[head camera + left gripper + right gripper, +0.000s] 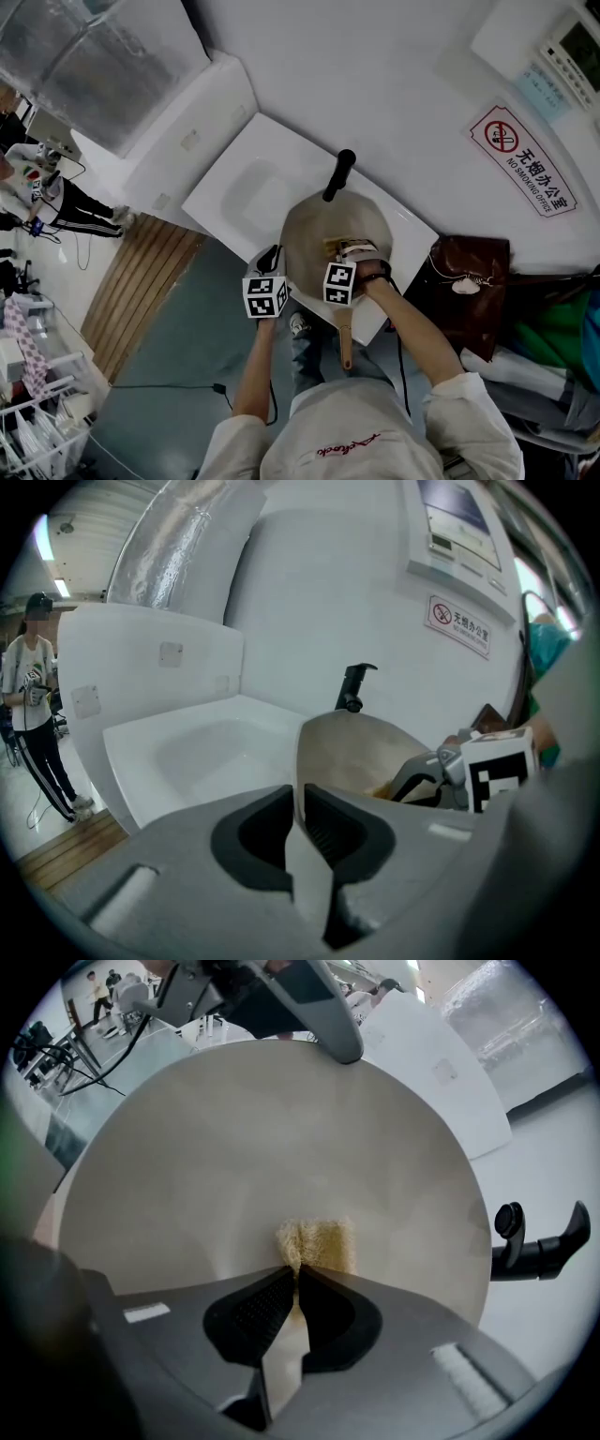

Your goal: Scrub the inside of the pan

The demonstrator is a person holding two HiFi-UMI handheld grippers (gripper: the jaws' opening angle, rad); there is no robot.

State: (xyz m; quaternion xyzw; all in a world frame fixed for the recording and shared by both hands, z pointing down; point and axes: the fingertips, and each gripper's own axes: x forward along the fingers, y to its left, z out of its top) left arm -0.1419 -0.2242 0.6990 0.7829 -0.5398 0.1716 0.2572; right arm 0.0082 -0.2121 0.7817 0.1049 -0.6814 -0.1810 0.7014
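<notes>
Pan [330, 232]: held over white sink [239, 192] | left gripper [298, 829]: clamped on pan rim | right gripper [293, 1290]: pinching yellow sponge [319, 1243], pressed to inner base | progress: scrubbing apparently under way, no visible residue, remaining share unclear

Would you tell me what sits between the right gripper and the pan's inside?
A yellow sponge, pinched by the right gripper, against the pan, in the right gripper view.
</notes>
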